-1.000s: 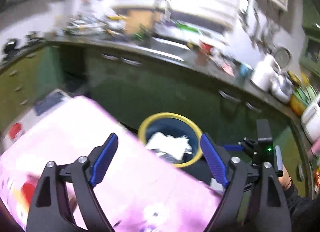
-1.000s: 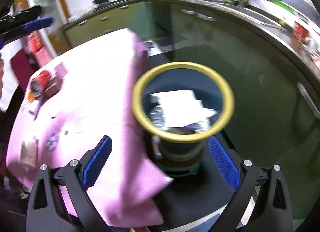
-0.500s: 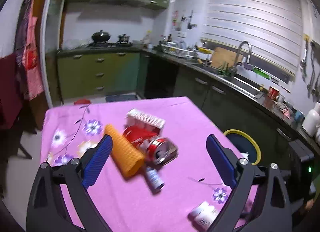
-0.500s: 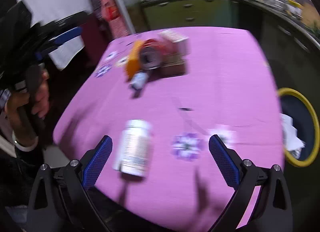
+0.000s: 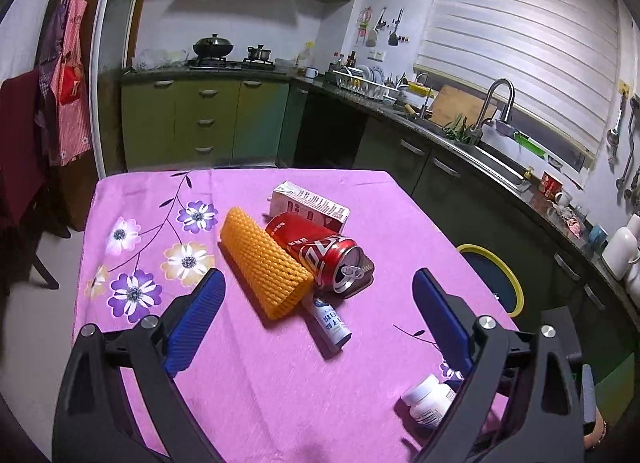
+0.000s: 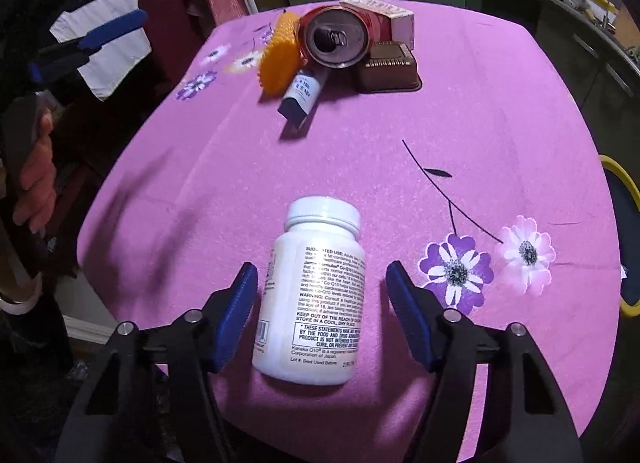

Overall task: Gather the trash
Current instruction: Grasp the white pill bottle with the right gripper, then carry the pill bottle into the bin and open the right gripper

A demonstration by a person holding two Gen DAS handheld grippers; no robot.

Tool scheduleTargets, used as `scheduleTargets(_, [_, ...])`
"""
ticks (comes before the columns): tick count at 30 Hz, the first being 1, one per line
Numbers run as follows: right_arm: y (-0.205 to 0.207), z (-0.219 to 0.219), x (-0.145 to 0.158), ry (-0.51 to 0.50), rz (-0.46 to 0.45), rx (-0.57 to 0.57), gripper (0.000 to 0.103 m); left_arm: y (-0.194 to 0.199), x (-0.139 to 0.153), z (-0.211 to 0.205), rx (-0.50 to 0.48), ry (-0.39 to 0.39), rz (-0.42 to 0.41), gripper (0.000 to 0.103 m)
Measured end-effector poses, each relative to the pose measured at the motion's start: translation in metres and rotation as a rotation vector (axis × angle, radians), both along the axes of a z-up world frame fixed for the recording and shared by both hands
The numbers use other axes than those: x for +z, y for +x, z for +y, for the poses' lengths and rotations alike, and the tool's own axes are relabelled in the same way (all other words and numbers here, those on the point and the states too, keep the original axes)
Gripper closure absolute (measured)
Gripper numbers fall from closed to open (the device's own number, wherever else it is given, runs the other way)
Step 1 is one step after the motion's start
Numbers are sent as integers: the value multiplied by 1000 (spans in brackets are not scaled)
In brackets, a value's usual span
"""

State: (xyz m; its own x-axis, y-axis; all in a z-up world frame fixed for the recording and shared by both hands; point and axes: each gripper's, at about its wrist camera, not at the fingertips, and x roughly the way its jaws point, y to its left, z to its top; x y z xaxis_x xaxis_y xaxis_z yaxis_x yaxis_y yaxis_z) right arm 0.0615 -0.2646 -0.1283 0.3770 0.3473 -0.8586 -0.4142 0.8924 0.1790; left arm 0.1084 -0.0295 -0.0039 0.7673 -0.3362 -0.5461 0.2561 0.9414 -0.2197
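Both grippers swinging away from yellow-rimmed bin (image 5: pixel 505 275), now facing pink tablecloth (image 6: pixel 460 135). Right gripper (image 6: pixel 322 295) dropping toward white pill bottle (image 6: pixel 316 295), jaws just closing in, bottle lying between pads, gaps visible both sides. Left gripper (image 5: pixel 316 317) arriving wide open over orange mesh roll (image 5: pixel 262 261), red can (image 5: pixel 320 255), small tube (image 5: pixel 330 321).
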Motion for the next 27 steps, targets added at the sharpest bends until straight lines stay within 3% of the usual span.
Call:
scheduleTargets(6, [-2, 6, -7, -60, -17, -4, 43, 4, -5, 4, 4, -6, 19, 13])
scheduleTargets(8, [-2, 9, -7, -85, -34, -1, 56, 5, -6, 5, 6, -6, 24, 13])
scheduleTargets(17, [-10, 6, -7, -130, -85, 12, 56, 6, -11, 14, 35, -10, 53, 13])
scheduleTargets(22, [-9, -18, 10, -100, -115, -32, 56, 8, -15, 14, 37, -7, 72, 13])
scheduleTargets(27, [5, -78, 40, -110, -179, -170, 56, 9, -16, 8, 30, 8, 78, 13])
